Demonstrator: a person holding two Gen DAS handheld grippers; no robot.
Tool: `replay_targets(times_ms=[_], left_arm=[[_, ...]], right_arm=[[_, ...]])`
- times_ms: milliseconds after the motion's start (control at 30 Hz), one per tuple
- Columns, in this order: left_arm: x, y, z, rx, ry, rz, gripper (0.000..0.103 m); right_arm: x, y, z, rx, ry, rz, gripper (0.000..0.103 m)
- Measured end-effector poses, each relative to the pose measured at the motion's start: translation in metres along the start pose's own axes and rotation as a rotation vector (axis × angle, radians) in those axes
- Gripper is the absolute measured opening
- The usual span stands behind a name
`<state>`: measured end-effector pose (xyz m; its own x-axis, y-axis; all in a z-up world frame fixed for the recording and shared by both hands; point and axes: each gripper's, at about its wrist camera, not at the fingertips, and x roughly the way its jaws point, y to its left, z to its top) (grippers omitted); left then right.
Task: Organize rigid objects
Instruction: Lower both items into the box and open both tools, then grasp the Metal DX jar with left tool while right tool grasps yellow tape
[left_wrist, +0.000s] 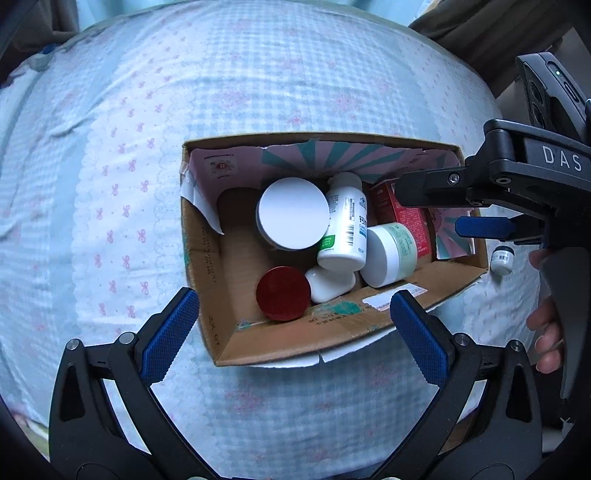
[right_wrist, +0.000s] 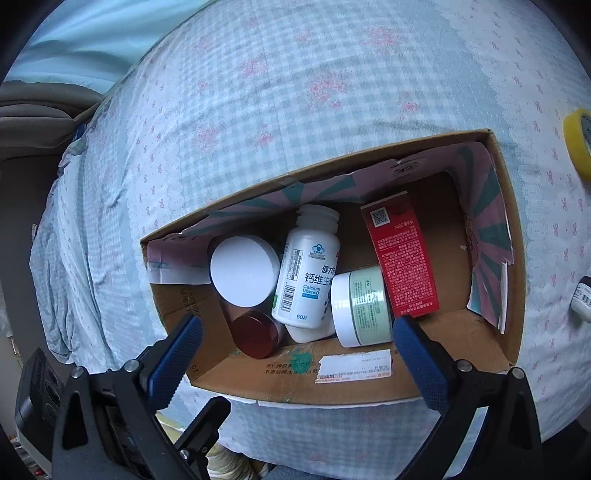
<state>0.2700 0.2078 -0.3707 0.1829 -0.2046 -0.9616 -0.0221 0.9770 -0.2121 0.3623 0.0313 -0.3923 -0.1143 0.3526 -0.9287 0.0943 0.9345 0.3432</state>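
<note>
An open cardboard box (left_wrist: 266, 343) (right_wrist: 332, 387) lies on the bed. Inside it are a white-lidded jar (left_wrist: 293, 213) (right_wrist: 243, 271), a white calcium bottle (left_wrist: 345, 221) (right_wrist: 308, 273), a green-labelled jar (left_wrist: 391, 254) (right_wrist: 364, 306), a red carton (left_wrist: 402, 218) (right_wrist: 400, 254), a red-lidded jar (left_wrist: 283, 292) (right_wrist: 256, 334) and a small white container (left_wrist: 330, 284). My left gripper (left_wrist: 293, 332) is open and empty over the box's near wall. My right gripper (right_wrist: 297, 354) is open and empty above the box; it also shows in the left wrist view (left_wrist: 476, 206).
A small white bottle (left_wrist: 502, 259) (right_wrist: 581, 297) lies on the bed right of the box. A yellow tape roll (right_wrist: 578, 142) lies farther right. The bed has a blue checked cover (left_wrist: 258, 81) (right_wrist: 258, 92).
</note>
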Motion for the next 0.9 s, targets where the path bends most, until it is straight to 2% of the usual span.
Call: replay_targets(times_ms=[200,467,633,900], left_arm=[[-0.038,-0.006,-0.016,-0.002,-0.045,0.013,0.103],[-0.091,-0.026,-0.036,0.052,-0.097,0.016,0.103],[-0.114,-0.048,-0.046,0.107,-0.15,0.052,0.103],[-0.128,-0.105,-0.061,0.115,-0.186,0.012,0.103]], right_arm=[[-0.033,0.006,-0.026,0.005,-0.048,0.026,0.103],[-0.089,0.004,-0.075,0.038,-0.138,0.044,0.103],[-0.126,-0.014,-0.103,0.071,-0.196,0.043,0.103],[-0.182,-0.061,-0.139,0.064,-0.286,-0.014,0.103]])
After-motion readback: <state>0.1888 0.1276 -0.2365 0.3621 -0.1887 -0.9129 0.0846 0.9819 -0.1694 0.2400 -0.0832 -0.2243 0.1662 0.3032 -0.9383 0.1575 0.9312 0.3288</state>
